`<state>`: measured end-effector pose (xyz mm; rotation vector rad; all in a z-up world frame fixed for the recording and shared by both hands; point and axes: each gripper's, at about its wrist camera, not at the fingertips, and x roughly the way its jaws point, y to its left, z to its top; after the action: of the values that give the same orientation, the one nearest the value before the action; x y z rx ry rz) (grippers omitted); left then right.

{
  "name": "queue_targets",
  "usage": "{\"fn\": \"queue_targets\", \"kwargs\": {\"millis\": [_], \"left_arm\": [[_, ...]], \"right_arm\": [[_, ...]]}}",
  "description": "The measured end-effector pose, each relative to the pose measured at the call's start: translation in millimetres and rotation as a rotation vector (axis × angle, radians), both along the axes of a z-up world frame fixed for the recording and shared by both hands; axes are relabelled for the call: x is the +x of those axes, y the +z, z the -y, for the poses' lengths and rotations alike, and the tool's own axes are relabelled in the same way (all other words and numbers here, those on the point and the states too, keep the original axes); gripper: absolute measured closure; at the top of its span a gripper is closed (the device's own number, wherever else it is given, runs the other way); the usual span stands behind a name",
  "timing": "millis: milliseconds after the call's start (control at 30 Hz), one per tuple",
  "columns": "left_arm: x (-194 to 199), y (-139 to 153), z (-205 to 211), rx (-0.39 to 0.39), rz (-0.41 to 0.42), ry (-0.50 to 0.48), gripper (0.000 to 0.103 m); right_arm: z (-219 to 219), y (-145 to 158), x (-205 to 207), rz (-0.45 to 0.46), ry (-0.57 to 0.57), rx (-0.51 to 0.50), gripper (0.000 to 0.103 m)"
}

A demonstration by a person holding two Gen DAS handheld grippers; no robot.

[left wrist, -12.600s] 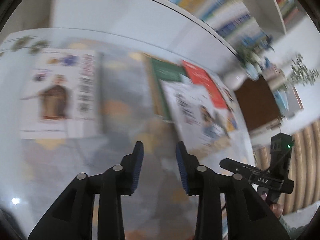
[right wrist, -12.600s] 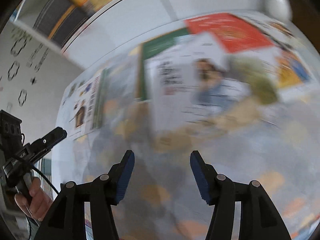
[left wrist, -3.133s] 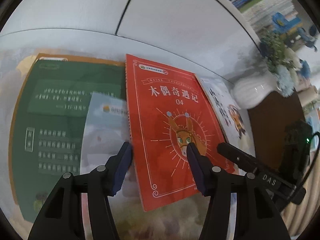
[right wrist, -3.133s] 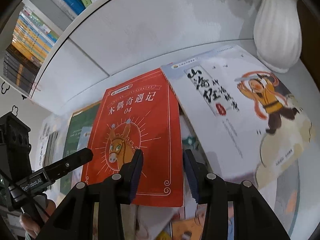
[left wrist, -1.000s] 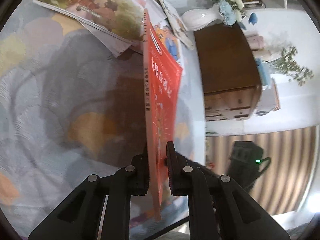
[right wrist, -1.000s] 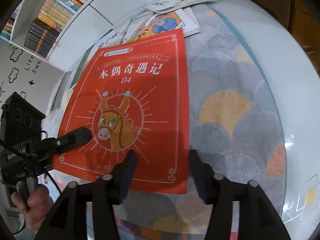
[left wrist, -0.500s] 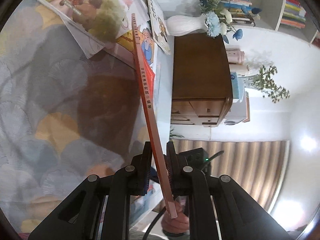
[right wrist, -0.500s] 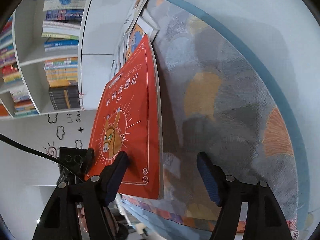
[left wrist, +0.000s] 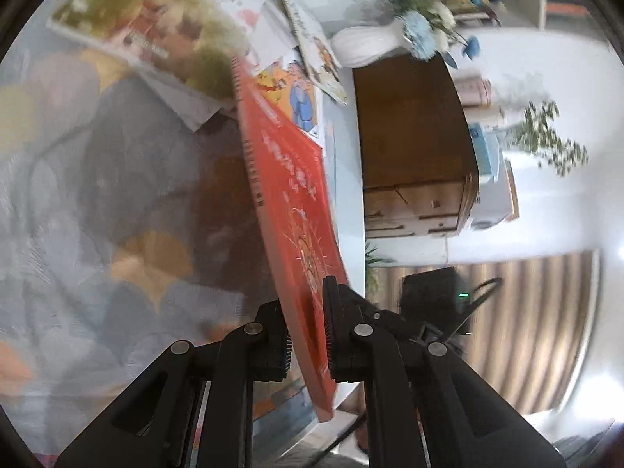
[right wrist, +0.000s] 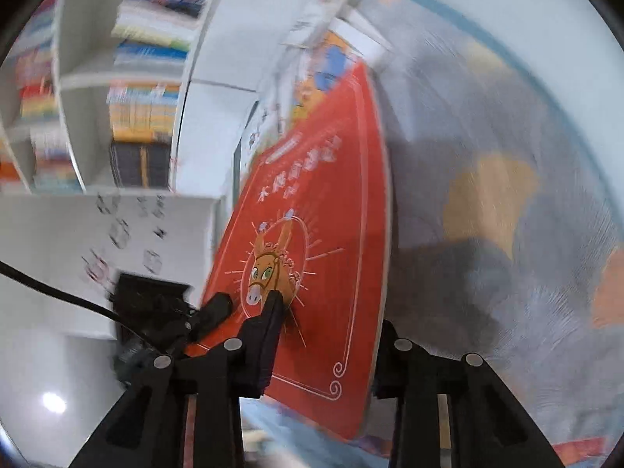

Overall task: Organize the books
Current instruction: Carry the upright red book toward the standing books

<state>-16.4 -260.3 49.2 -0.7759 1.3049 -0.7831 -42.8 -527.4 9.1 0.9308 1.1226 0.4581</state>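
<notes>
A red book with a donkey on its cover (left wrist: 296,179) is held up on edge over the patterned tablecloth (left wrist: 117,202). My left gripper (left wrist: 306,300) is shut on its lower corner, one pad on each face. In the right wrist view the same red book (right wrist: 319,210) runs between the fingers of my right gripper (right wrist: 329,312). Those jaws are closing: the left finger (right wrist: 273,312) lies over the cover, the right one is hidden behind the book's edge, and a wide gap is left. The left gripper's finger (right wrist: 214,310) shows on the cover's lower left.
Several picture books (left wrist: 163,35) lie in a loose pile at the far side of the table. A white vase of flowers (left wrist: 366,43) and a brown wooden cabinet (left wrist: 413,148) stand past the table edge. Bookshelves (right wrist: 144,89) line the wall.
The red book has stayed in the left gripper and leans a little more. The right gripper rolled, came in over the book's near edge, and its jaws narrowed around it.
</notes>
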Motion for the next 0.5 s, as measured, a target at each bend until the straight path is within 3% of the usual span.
{"fn": "queue_targets", "kwargs": {"millis": [233,500], "left_arm": [[-3,44,-8,0.024,0.118,-0.053,0.090],[6,99,-77,-0.008,0.235,0.014,0.090]], "right_arm": [[-35,80,-10,0.216,0.095,-0.318,0.068],[-102,144,6,0.362,0.134,-0.379,0.068]]}}
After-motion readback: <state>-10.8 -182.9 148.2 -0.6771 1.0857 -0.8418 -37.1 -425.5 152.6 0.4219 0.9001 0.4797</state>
